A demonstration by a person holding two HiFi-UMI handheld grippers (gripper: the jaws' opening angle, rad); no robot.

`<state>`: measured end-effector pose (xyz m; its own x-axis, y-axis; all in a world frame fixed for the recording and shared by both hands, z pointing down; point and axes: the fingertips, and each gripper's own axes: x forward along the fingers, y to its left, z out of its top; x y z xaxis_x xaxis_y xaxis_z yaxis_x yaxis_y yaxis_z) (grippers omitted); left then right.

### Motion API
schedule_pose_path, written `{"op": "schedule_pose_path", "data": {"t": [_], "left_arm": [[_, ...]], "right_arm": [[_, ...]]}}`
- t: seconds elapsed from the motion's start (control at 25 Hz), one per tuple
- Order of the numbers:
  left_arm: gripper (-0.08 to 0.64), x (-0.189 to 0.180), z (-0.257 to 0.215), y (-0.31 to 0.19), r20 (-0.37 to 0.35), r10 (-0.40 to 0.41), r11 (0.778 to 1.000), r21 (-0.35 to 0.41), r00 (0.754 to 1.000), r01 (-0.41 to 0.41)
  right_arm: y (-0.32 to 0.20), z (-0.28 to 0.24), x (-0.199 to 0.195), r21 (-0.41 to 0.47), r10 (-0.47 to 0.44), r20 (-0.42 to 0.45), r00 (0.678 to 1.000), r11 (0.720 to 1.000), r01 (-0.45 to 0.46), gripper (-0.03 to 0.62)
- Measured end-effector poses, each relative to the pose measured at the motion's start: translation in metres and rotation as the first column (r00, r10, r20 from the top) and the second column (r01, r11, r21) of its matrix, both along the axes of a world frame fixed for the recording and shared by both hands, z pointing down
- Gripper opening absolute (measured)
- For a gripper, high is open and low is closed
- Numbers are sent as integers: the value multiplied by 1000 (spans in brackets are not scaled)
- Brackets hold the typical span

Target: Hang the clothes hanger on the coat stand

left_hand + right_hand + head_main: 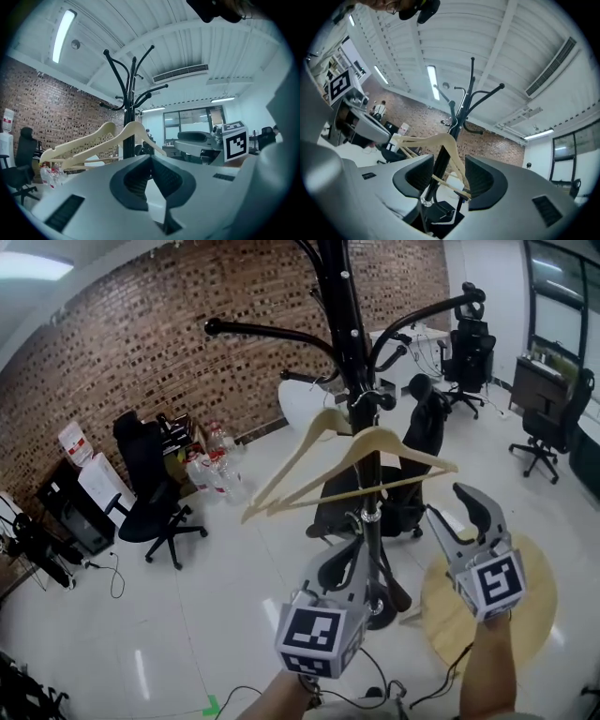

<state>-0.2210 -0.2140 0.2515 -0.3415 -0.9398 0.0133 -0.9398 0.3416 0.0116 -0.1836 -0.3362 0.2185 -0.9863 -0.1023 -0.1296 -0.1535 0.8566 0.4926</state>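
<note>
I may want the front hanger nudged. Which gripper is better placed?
Probably right: the right gripper is open, with the hanger in line between its jaws; the left gripper is shut and sits lower, by the pole.

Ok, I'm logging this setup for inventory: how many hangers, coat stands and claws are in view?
wooden hangers: 2
coat stand: 1
claws: 2, the left claw and the right claw
total: 5

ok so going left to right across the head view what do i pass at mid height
black office chair → water bottles → wooden hangers → office chair at far right
</note>
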Motion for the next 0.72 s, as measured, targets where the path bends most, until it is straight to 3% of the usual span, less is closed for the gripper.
{"op": "schedule_pose_path", "data": {"t": [0.08, 0.2, 0.28, 0.48, 0.72], "left_arm": [[15, 4, 2, 5, 22, 31, 999, 11, 999, -31], [15, 6, 13, 21, 80, 67, 998, 13, 995, -68], [15, 1, 29, 46, 92, 70, 997, 7, 993, -71], [15, -12, 74, 101, 11, 140, 990, 32, 990, -140], [15, -18, 134, 152, -62, 161, 987, 2, 985, -162]], "right_arm": [[17, 5, 6, -73, 39, 37, 999, 997, -36, 196], [44, 23, 14, -210, 131, 70, 989, 971, -114, 107], [70, 44, 13, -308, 177, 66, 982, 940, -149, 9], [144, 100, 9, -437, 246, -15, 969, 870, -228, 9], [204, 159, 14, -499, 280, -96, 955, 817, -290, 9]]}}
